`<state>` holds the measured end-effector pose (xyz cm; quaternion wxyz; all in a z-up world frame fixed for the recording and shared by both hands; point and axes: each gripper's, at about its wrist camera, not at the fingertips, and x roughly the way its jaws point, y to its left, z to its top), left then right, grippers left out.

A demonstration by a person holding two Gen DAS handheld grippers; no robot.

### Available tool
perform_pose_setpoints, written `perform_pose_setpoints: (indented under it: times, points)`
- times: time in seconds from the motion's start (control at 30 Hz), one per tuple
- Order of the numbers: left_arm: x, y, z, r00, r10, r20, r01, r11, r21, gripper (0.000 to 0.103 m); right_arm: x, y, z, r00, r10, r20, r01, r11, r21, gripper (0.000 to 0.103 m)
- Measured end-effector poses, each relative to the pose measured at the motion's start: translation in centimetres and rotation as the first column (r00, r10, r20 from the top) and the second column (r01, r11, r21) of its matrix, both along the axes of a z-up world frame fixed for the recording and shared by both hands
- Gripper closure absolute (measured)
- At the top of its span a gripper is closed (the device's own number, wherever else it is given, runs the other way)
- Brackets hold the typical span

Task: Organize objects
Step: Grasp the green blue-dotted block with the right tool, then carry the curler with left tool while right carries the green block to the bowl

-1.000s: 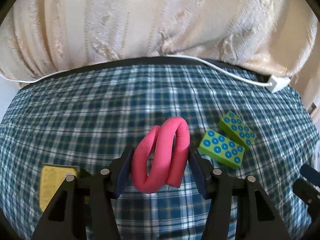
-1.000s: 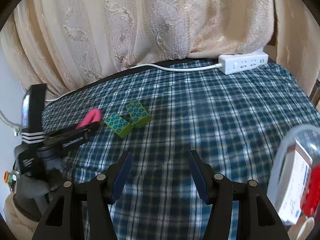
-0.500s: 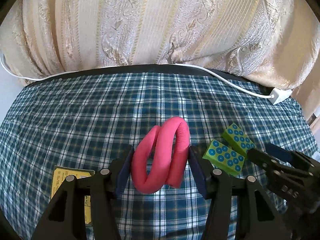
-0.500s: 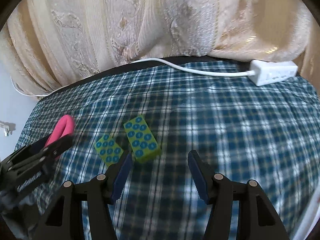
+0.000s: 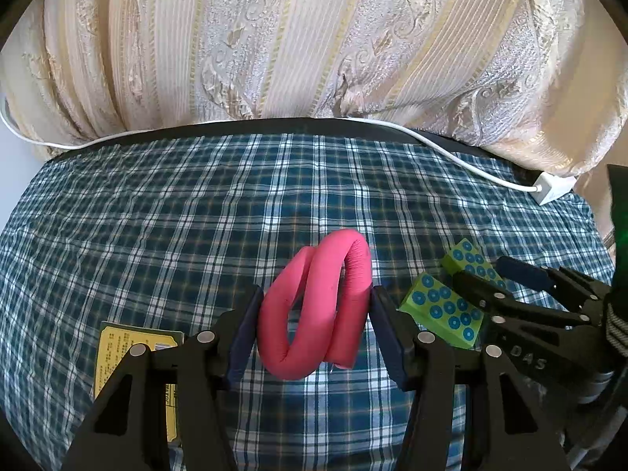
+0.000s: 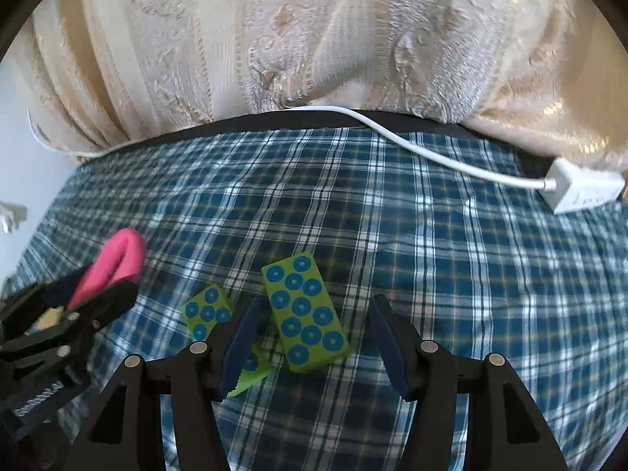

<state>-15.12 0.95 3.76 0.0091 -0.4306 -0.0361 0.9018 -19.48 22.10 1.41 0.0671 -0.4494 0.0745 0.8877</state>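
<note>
Left gripper (image 5: 314,325) clamped on pink foam loop (image 5: 322,306), right gripper (image 6: 310,337) released around green block (image 6: 306,316).

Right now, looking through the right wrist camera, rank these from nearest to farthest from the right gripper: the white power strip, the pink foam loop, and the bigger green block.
1. Bigger green block: between the right gripper's fingers.
2. Pink foam loop: off left, in the left gripper.
3. White power strip: far right, by the curtain.

Partly hidden behind the left gripper's (image 5: 314,325) finger: yellow card (image 5: 117,353), its print too small to read. Near green block (image 6: 208,312) half covered by the right gripper's (image 6: 310,347) pad. Power strip (image 6: 581,192) slightly blurred.
</note>
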Motion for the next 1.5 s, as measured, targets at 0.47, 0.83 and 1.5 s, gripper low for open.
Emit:
perform_pose_setpoints:
  times: [0.47,0.83,1.5]
  points:
    - [-0.1,0.3,-0.3,1.000,-0.022,0.008,0.022,1.000,0.002,0.047,1.1,0.5,-0.3,0.998,-0.063,-0.025,0.065,0.995,0.080,0.063]
    - [0.7,1.5,0.8,0.998,-0.057,-0.012,0.057,0.998,0.009,0.047,4.8,1.9,-0.2,0.986,-0.161,-0.032,0.161,0.987,0.003,0.071]
    - [4.9,6.0,4.8,0.975,-0.193,-0.108,0.197,0.980,0.022,0.047,16.5,0.1,4.4,0.952,-0.252,-0.173,0.231,0.964,-0.133,0.071]
